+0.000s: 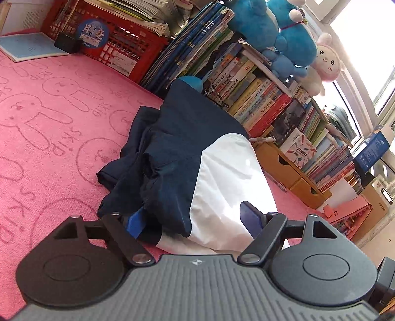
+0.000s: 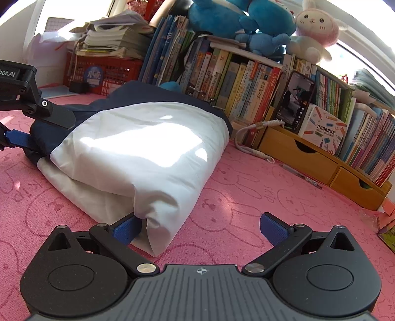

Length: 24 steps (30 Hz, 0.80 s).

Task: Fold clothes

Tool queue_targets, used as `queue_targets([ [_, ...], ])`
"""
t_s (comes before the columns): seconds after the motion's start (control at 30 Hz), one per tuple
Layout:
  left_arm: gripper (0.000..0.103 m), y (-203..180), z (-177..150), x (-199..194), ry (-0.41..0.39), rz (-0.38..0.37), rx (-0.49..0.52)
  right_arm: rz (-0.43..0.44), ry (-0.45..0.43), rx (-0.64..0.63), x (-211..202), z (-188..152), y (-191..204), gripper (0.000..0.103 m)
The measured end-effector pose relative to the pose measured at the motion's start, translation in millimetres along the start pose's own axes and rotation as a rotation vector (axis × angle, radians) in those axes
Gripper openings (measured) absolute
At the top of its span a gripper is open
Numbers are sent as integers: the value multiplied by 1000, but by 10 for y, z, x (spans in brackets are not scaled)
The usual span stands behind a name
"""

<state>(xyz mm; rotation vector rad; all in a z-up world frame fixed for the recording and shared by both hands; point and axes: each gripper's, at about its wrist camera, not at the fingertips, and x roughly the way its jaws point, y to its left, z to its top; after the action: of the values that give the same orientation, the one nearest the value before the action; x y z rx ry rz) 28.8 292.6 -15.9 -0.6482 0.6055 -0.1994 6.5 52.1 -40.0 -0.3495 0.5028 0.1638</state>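
A folded navy and white garment (image 1: 177, 148) lies on the pink rabbit-print blanket (image 1: 49, 123). My left gripper (image 1: 193, 219) straddles its near edge with the jaws wide. One blue pad is tucked under the navy cloth and the other rests on the white part. In the right wrist view the left gripper (image 2: 40, 132) sits at the navy end of the garment (image 2: 138, 148). My right gripper (image 2: 200, 229) is open at the white folded corner. Its left pad (image 2: 126, 229) touches the cloth and its right pad hovers over bare blanket (image 2: 246, 192).
A row of books (image 2: 246, 84) and a wooden drawer unit (image 2: 308, 158) line the far side, with plush toys (image 2: 246, 19) on top. A red crate (image 1: 118, 47) of papers stands at the back left. A phone (image 2: 296, 103) and a white cable (image 2: 249, 145) lie near the garment.
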Motion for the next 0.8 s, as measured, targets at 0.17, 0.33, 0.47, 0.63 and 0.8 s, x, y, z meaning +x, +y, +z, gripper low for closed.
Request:
queue_targets([
  [0.17, 22, 121, 50, 92, 4, -8, -135, -3, 12, 19, 16, -1, -29, 103],
  [0.33, 7, 165, 151, -133, -76, -49, -190, -7, 18, 42, 21, -3, -64, 103],
  [0.47, 7, 196, 256, -223, -101, -57, -194, -24, -14, 12, -29, 1, -3, 103],
  [0.63, 8, 307, 161, -108, -53, -12, -223, -14, -99, -230, -31, 44, 422, 103],
  [0.8, 11, 410, 67, -15, 13, 51, -207, -74, -139, -269, -1, 19, 300, 87],
])
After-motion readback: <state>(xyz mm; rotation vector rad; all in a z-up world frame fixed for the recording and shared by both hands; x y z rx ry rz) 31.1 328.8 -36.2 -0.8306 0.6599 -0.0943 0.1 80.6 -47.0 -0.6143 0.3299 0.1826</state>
